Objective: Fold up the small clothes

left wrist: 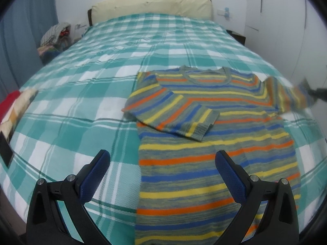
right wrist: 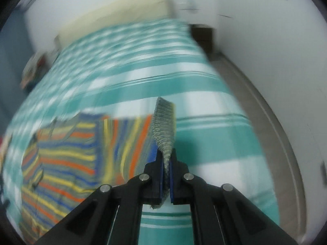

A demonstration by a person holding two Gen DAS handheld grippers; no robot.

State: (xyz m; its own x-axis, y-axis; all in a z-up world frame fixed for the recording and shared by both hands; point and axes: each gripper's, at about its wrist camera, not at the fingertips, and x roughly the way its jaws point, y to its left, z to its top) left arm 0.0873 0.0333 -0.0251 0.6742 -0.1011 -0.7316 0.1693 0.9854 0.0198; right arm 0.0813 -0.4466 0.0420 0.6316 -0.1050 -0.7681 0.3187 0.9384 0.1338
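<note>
Across the whole scene we see a bed (left wrist: pixel 85 94) covered by a teal and white checked spread, with a cream headboard (left wrist: pixel 151 4) against the white wall at its far end. On the near right part of the spread lies a striped sweater (left wrist: pixel 214 183), flat, its neckline pointing toward the headboard and its bands running orange, yellow, blue and grey-green. We see its left sleeve (left wrist: pixel 173 114) folded across the chest, the cuff resting on the body of the garment. Its right sleeve (left wrist: pixel 286 96) is lifted off the bed at the right edge of the left wrist view, blurred.

On the far left side of the bed we make out a heap of clothes (left wrist: pixel 54 38), and at the near left edge a red and cream fabric with a dark flat object (left wrist: pixel 6 149) beside it.

Our left gripper (left wrist: pixel 161 161) hovers over the sweater's lower left edge, its blue-padded fingers spread wide with nothing between them. Our right gripper (right wrist: pixel 167 159) is pressed together on the ribbed grey cuff (right wrist: pixel 164 126) of the raised sleeve, which stands up from between the pads.
</note>
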